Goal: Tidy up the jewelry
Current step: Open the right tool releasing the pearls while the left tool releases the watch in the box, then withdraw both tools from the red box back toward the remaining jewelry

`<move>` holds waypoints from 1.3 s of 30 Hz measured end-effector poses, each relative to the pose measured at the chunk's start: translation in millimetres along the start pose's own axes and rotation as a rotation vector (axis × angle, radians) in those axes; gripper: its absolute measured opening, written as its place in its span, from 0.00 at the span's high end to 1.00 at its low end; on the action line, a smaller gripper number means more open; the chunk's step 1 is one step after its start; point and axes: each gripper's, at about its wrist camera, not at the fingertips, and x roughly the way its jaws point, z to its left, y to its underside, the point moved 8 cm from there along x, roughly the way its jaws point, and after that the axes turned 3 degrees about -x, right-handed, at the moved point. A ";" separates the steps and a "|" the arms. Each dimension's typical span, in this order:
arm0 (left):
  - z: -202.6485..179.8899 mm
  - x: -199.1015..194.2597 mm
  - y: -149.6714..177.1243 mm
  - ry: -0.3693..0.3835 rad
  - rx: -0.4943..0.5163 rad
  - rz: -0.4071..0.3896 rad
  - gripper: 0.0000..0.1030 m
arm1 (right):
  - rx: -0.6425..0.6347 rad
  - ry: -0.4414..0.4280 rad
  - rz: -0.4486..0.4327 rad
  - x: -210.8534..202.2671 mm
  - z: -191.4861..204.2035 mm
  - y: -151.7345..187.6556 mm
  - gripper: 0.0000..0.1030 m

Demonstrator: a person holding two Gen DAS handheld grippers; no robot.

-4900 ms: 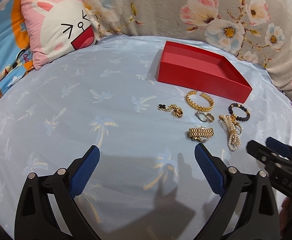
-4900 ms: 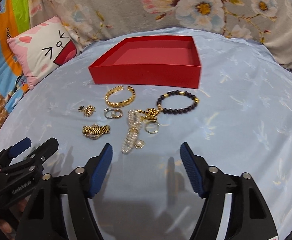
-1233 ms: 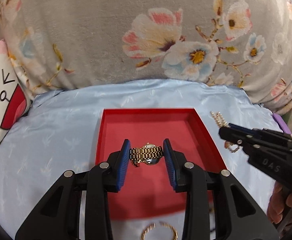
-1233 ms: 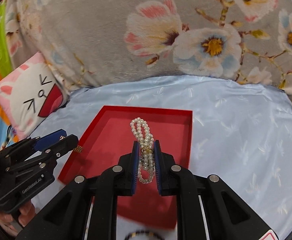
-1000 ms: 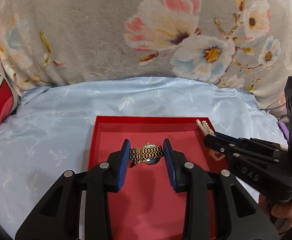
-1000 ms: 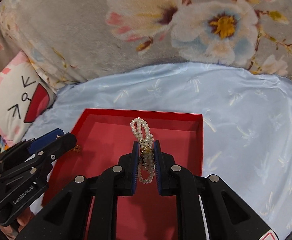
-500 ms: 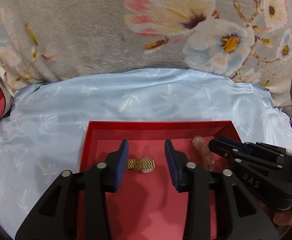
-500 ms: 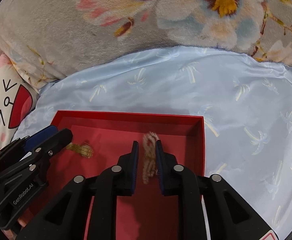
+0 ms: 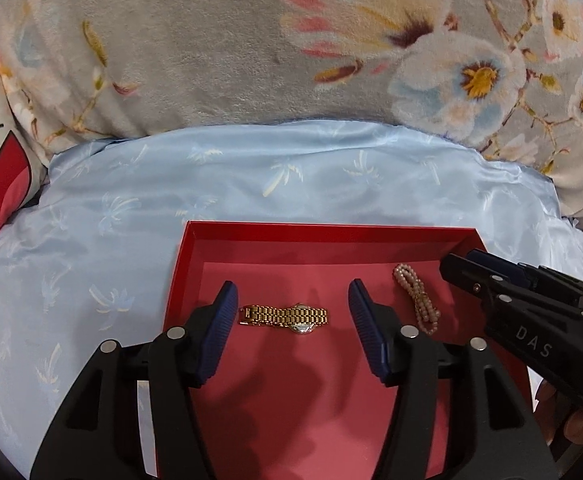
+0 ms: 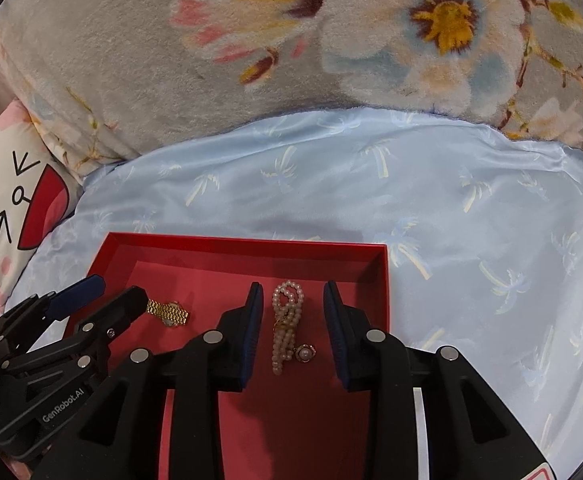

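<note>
Left wrist view: my left gripper [image 9: 291, 316], jaws just opening, has let go of the gold watch [image 9: 285, 317], lying between its fingers inside the red box [image 9: 327, 230].

Right wrist view: my right gripper [image 10: 291, 320], jaws likewise just opening, straddles the released pearl necklace [image 10: 285, 326] on the box floor.

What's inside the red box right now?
Inside the red box: a gold watch and a pearl strand with a small pendant, both on the floor. Its near end is hidden behind the grippers.
</note>
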 end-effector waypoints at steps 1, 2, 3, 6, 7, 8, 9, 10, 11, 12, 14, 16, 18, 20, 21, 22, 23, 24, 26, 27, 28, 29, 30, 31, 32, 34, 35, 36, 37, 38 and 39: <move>3.9 -6.4 -2.9 -0.006 -0.016 -0.028 0.46 | 0.005 0.001 -0.017 -6.5 -0.9 0.0 0.70; 7.7 -13.3 -5.6 -0.008 -0.026 -0.049 0.46 | 0.012 -0.003 -0.041 -18.2 -2.3 1.4 0.70; 10.6 -23.7 -7.2 0.005 -0.037 -0.068 0.46 | 0.014 -0.015 -0.056 -28.9 -2.3 4.1 0.70; 18.9 -61.3 -5.8 0.024 -0.052 -0.128 0.39 | -0.001 -0.032 -0.094 -71.0 -1.9 28.6 0.68; 22.2 -74.6 -1.8 0.022 -0.054 -0.147 0.33 | -0.010 -0.033 -0.100 -82.2 -1.3 38.4 0.68; 25.9 -88.4 5.5 0.017 -0.056 -0.160 0.30 | -0.017 -0.035 -0.107 -94.4 -1.5 51.0 0.68; 29.3 -101.3 15.4 0.021 -0.053 -0.167 0.30 | -0.016 -0.036 -0.109 -108.4 -2.4 70.7 0.65; 33.2 -112.7 27.4 0.011 -0.048 -0.166 0.30 | -0.014 -0.043 -0.102 -117.3 -3.4 87.2 0.65; 36.4 -120.8 38.6 0.003 -0.045 -0.166 0.30 | -0.012 -0.046 -0.092 -126.5 -4.6 105.7 0.65; 40.2 -128.9 52.0 -0.003 -0.042 -0.159 0.30 | -0.011 -0.045 -0.088 -134.2 -6.3 120.9 0.65; 47.7 -140.3 80.2 -0.011 -0.052 -0.127 0.30 | -0.006 -0.037 -0.067 -146.4 -9.1 153.9 0.65; 53.9 -149.8 111.5 -0.020 -0.066 -0.095 0.30 | -0.007 -0.017 -0.045 -157.0 -11.1 186.9 0.65; 56.6 -158.1 138.5 -0.046 -0.053 -0.082 0.30 | -0.001 -0.014 -0.026 -165.2 -10.7 213.4 0.65; 56.5 -163.9 162.4 -0.065 -0.049 -0.068 0.30 | 0.009 -0.015 0.001 -169.5 -9.9 235.9 0.65; 54.6 -166.3 173.2 -0.053 -0.058 -0.061 0.30 | 0.014 -0.018 0.009 -171.1 -8.9 245.3 0.65; 53.4 -168.1 181.0 -0.046 -0.065 -0.057 0.30 | 0.021 -0.024 0.016 -172.4 -7.9 252.7 0.65; 51.6 -169.5 189.9 -0.042 -0.072 -0.053 0.30 | 0.031 -0.030 0.024 -173.1 -6.9 259.3 0.65; 49.2 -170.1 196.5 -0.035 -0.074 -0.051 0.30 | 0.041 -0.040 0.030 -173.1 -5.5 264.9 0.65; 44.6 -169.4 207.3 -0.032 -0.081 -0.045 0.30 | 0.052 -0.058 0.044 -171.6 -1.2 271.1 0.65; 42.2 -169.0 211.5 -0.020 -0.082 -0.040 0.30 | 0.053 -0.060 0.044 -172.0 1.0 273.7 0.65; 39.7 -168.6 213.8 -0.013 -0.084 -0.038 0.30 | 0.051 -0.064 0.044 -171.7 4.0 274.3 0.65; 37.2 -168.3 216.2 -0.005 -0.083 -0.037 0.30 | 0.047 -0.067 0.043 -171.1 6.6 273.6 0.65; 35.8 -167.9 217.5 0.000 -0.081 -0.038 0.30 | 0.044 -0.066 0.041 -169.5 9.1 271.3 0.65; 35.7 -167.6 218.0 -0.001 -0.080 -0.040 0.30 | 0.041 -0.062 0.038 -167.7 10.7 268.0 0.65; 35.8 -166.9 219.0 -0.003 -0.079 -0.040 0.30 | 0.041 -0.057 0.034 -166.1 11.3 264.8 0.65; 37.6 -165.4 221.4 -0.010 -0.080 -0.035 0.30 | 0.052 -0.046 0.027 -160.7 11.1 255.5 0.65; 38.9 -164.9 223.2 -0.013 -0.080 -0.033 0.30 | 0.060 -0.048 0.025 -157.5 11.7 251.2 0.65; 40.1 -165.0 224.6 -0.018 -0.079 -0.032 0.30 | 0.063 -0.046 0.024 -155.1 12.4 247.9 0.65; 42.1 -165.2 226.1 -0.023 -0.076 -0.031 0.30 | 0.063 -0.045 0.024 -153.1 14.1 245.5 0.65; 43.7 -165.4 227.1 -0.025 -0.077 -0.028 0.30 | 0.059 -0.049 0.023 -152.2 17.3 243.7 0.65; 45.1 -165.6 227.5 -0.021 -0.082 -0.025 0.30 | 0.056 -0.058 0.022 -152.1 20.7 242.7 0.65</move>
